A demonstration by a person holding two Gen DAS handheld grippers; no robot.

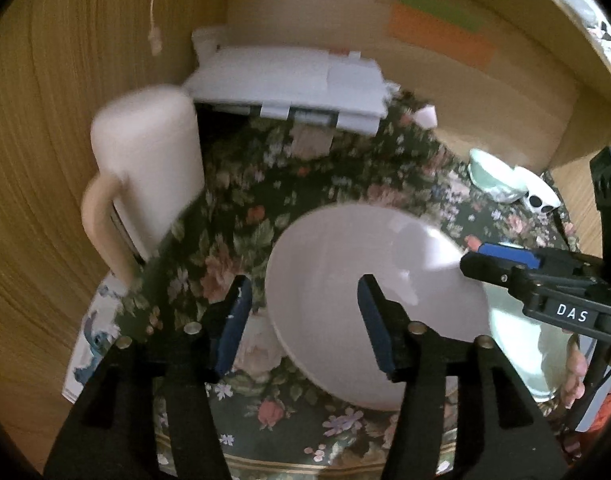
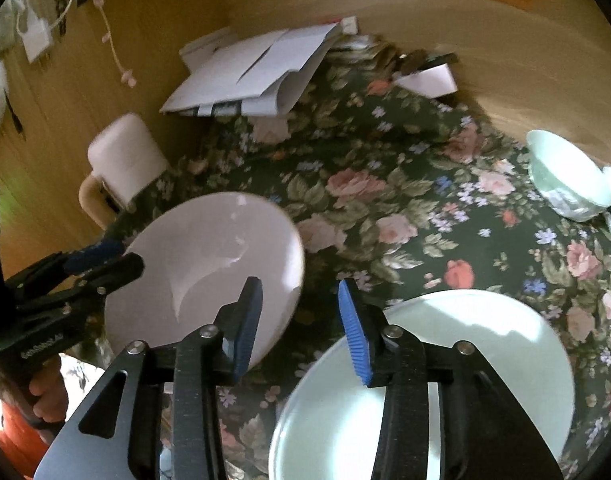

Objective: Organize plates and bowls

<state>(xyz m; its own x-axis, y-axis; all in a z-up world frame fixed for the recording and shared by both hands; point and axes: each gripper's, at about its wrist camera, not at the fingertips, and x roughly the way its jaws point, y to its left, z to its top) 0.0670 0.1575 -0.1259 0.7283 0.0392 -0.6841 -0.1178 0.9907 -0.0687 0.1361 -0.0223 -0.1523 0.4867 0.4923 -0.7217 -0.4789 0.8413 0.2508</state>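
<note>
A pale pink plate [image 1: 345,276] lies on the floral tablecloth; it also shows in the right wrist view [image 2: 209,264]. My left gripper [image 1: 303,320] is open, its right finger over the plate and its left finger beside the plate's left rim. A light green plate [image 2: 457,360] lies to the right, seen in the left wrist view [image 1: 521,344] past the pink plate. My right gripper [image 2: 299,328] is open and empty between the two plates. A small green bowl [image 2: 565,176] stands at the far right, also in the left wrist view [image 1: 493,180].
A cream mug [image 1: 145,176] stands at the left by the wooden wall. White papers [image 1: 289,80] lie at the back. A black-and-white spotted dish [image 1: 541,200] sits beside the green bowl. A small white box [image 2: 429,78] is at the back.
</note>
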